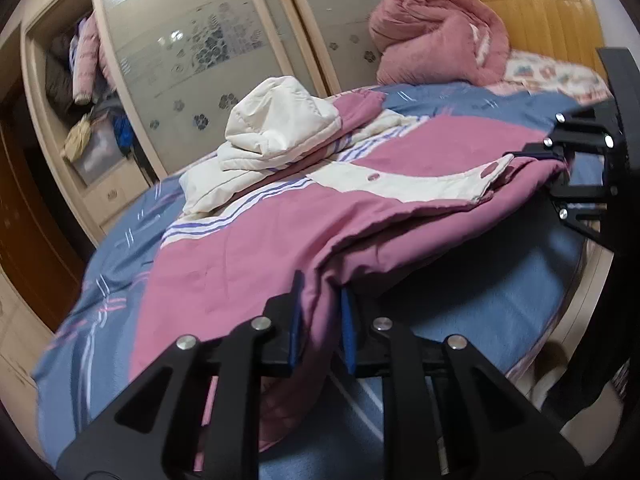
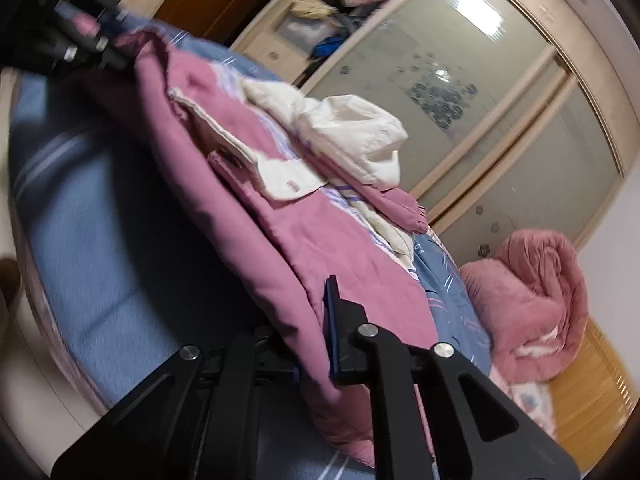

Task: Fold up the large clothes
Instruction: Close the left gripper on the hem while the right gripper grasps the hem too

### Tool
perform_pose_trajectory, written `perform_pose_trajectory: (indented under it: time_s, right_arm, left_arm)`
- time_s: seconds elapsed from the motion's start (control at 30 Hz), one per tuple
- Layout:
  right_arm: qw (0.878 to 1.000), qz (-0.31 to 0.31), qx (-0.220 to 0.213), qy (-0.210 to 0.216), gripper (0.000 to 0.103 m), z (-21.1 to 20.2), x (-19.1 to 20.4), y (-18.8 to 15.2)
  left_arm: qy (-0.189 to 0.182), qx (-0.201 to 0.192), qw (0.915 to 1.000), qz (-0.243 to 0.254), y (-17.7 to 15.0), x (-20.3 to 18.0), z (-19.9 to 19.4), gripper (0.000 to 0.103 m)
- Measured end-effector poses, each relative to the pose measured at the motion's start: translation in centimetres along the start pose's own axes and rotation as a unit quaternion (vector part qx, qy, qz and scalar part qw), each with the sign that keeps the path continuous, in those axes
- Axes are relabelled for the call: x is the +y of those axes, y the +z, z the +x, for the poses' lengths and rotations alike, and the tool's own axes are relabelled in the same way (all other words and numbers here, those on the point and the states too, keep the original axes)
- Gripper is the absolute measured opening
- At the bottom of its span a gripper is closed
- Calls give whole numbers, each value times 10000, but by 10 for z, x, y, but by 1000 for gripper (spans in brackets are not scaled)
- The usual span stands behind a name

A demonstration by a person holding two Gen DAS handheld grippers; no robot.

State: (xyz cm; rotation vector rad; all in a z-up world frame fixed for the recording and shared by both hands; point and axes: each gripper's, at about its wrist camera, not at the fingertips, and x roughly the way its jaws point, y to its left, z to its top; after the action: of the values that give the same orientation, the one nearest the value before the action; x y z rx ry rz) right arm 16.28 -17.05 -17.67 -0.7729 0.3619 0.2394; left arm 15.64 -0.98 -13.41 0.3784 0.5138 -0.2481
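A large pink and cream hooded jacket [image 1: 280,216] lies spread on the blue bed sheet [image 1: 460,312], its cream hood [image 1: 280,120] bunched at the far side. My left gripper [image 1: 320,292] is shut on the pink hem, and the cloth hangs between its blue pads. At the right edge, my right gripper [image 1: 560,160] pinches the jacket's other corner near the cream button strip. In the right wrist view, the right gripper [image 2: 308,320] is shut on a fold of the jacket [image 2: 248,184], which hides one finger. The left gripper [image 2: 116,56] holds the far corner, top left.
A rolled pink quilt [image 1: 436,32] sits at the head of the bed beside a patterned pillow [image 1: 556,76] and wooden headboard [image 1: 536,20]. A wardrobe with frosted sliding doors [image 1: 192,48] runs along the far side, its open shelves [image 1: 88,80] stuffed with clothes.
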Motion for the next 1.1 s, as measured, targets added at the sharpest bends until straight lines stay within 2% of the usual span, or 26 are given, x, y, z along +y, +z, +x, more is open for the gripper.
perform_pose_trajectory:
  time_s: [0.23, 0.5, 0.9, 1.03, 1.1]
  right_arm:
    - [9970, 754, -145, 5, 10, 0, -16, 12]
    - [9874, 1537, -374, -71, 10, 3, -39, 28]
    - [9731, 2194, -660, -237, 10, 20, -75, 56]
    - [9698, 2264, -791, -452, 10, 35, -86, 77]
    - [9684, 2246, -883, -625, 10, 43, -92, 90]
  left_arm:
    - [-238, 42, 9969, -745, 13, 19, 6, 16]
    - [1, -144, 9954, -952, 43, 29, 10, 16]
    - [558, -489, 9953, -615, 90, 40, 22, 16]
    - [772, -600, 9935, -576, 113, 53, 30, 16]
    - [1040, -703, 9911, -444, 129, 57, 37, 16]
